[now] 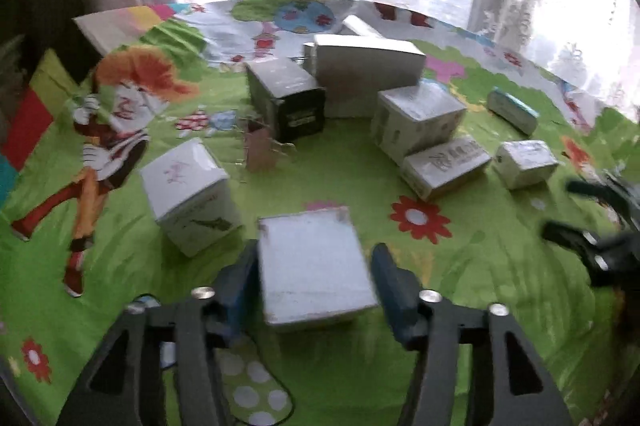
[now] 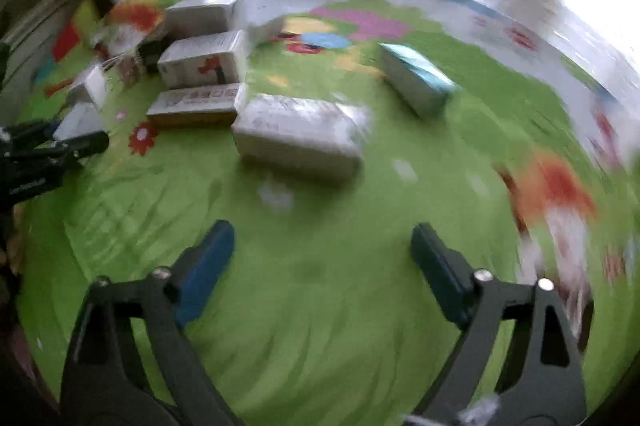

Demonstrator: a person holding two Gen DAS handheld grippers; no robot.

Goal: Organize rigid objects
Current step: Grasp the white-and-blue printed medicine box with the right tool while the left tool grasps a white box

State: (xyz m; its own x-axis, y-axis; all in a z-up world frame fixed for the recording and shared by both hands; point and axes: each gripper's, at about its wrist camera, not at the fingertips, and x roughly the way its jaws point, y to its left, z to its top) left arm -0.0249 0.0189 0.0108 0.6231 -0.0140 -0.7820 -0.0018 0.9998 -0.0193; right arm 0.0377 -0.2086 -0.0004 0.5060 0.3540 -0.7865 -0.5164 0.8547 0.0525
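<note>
So we've got the left gripper (image 1: pixel 316 278) sitting around a flat white box (image 1: pixel 314 266) on the green cartoon play mat (image 1: pixel 480 286). The box lies between the two blue pads; the left pad looks right up against its side, while the right one shows a thin gap, so we can't say it's properly clamped. It's too blurry to tell more.

Our right gripper (image 2: pixel 322 258) is spread wide with nothing but mat between the fingers. Just ahead of it lies a pale wrapped box (image 2: pixel 298 138), clear of the pads. Farther off to the right there's a teal-topped box (image 2: pixel 416 78) on its own, angled.

The rest of the boxes cluster toward the middle of the mat: a white cube-ish box (image 1: pixel 188 194) just left of the flat one, a dark box (image 1: pixel 288 98) standing behind it, a big grey box (image 1: pixel 368 66) at the back, a white carton (image 1: pixel 416 118) with a printed flat box (image 1: pixel 446 166) leaning against its front, and a small white box (image 1: pixel 524 162) to the right.

All the boxes look closed, so we can't see anything inside them. No bin or tray in sight either, everything sits straight on the mat.
</note>
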